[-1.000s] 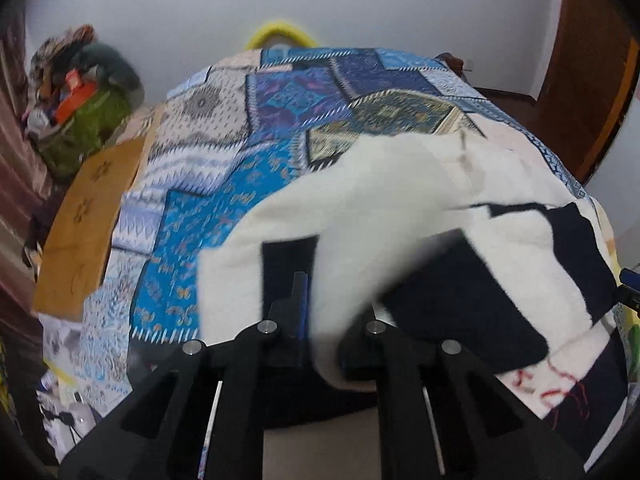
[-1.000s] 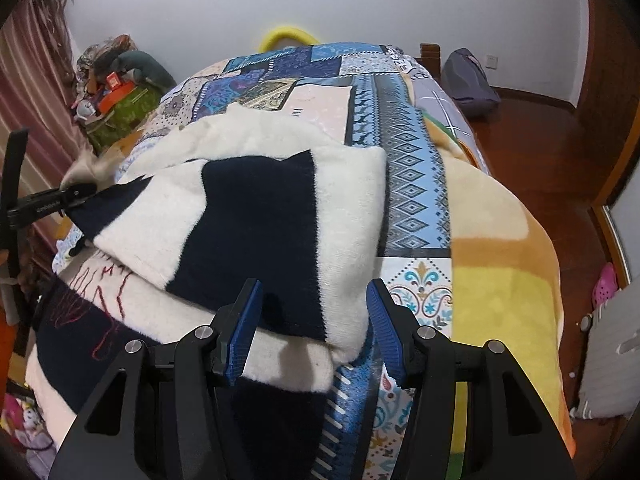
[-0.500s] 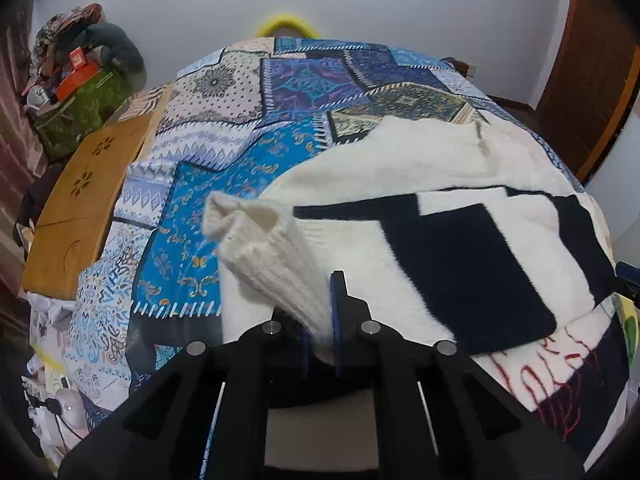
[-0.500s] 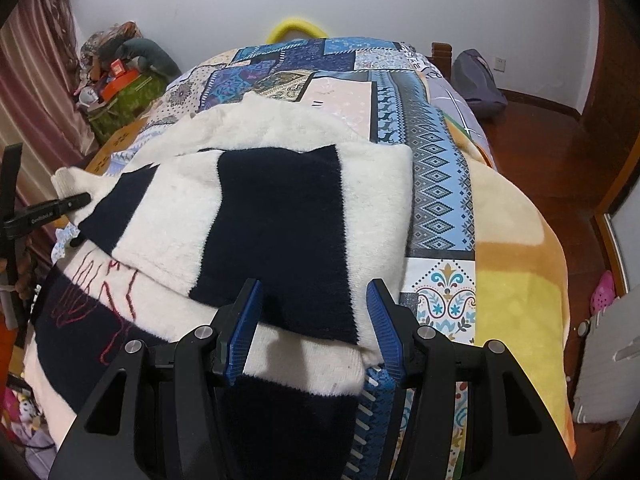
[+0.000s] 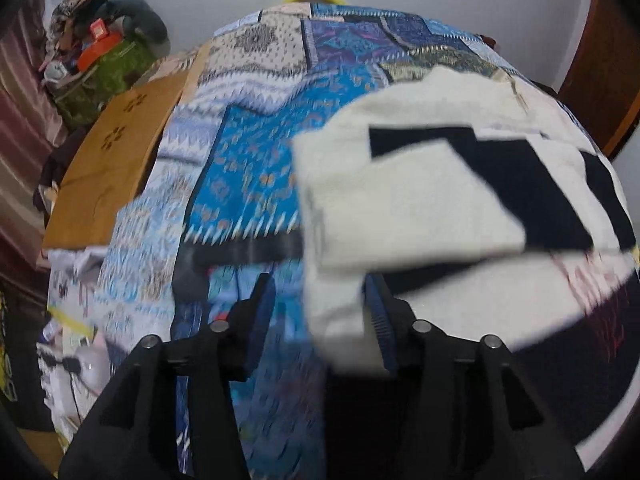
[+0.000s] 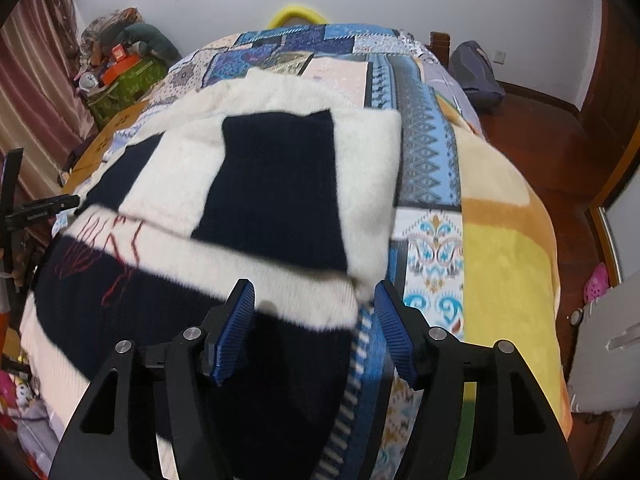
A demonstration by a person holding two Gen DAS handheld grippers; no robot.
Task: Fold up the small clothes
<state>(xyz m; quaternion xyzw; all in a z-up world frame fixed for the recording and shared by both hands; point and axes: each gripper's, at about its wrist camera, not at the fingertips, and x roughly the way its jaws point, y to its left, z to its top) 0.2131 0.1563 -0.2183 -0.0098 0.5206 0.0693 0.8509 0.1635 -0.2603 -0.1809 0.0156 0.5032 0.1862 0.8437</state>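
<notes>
Both tongs, left (image 5: 318, 312) and right (image 6: 314, 322), just parted, gripping nothing, over fuzzy cream-and-navy blocked sweater (image 6: 276, 184).

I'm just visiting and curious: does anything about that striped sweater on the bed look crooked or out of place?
Slightly. The cream sleeve lies skewed across the sweater, its cuff end hanging off the edge between the left gripper's open jaws. Otherwise nothing looks odd.

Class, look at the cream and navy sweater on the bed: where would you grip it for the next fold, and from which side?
Grip the sweater at its near right corner, where the folded cream edge overhangs the patterned bedspread. Come from the near right with the right tool: its open jaws already straddle that edge.
</notes>
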